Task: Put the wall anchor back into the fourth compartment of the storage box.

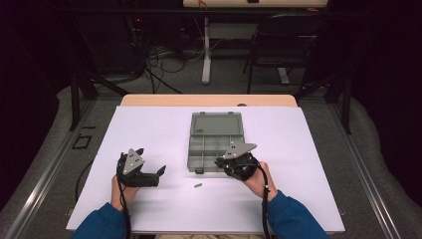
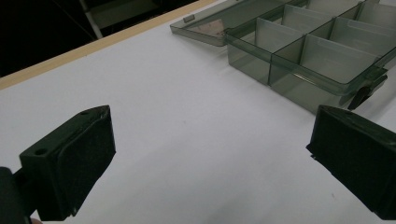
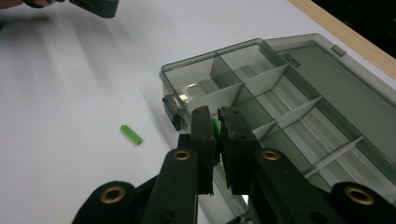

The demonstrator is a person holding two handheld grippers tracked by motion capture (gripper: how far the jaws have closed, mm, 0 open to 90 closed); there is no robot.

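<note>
The right gripper (image 3: 215,135) has its two black jaws pinched together on a small bright green plastic piece (image 3: 215,128), which shows as a thin sliver of green between the pads, and it hangs over the near edge of the smoky grey translucent plastic organiser box (image 3: 261,88) with its dividers and open compartments; from the high view the same right gripper (image 1: 220,162) sits at the box's front right corner, the person's hand in a blue sleeve (image 1: 293,219) behind it. The box (image 1: 215,144) lies in the middle of the white table top (image 1: 149,124), its flat lid (image 1: 217,123) folded open away from the person and lying level on the table. A second small green plastic stick (image 1: 198,185) lies loose on the white surface just in front of the box, between the two hands; in the right gripper view it (image 3: 131,134) rests to the left of the jaws, apart from the box's dark latch (image 3: 173,114). The left gripper (image 1: 161,171) rests low over the table well to the left of the box, its jaws spread wide with bare white table between them (image 2: 210,154)
</note>
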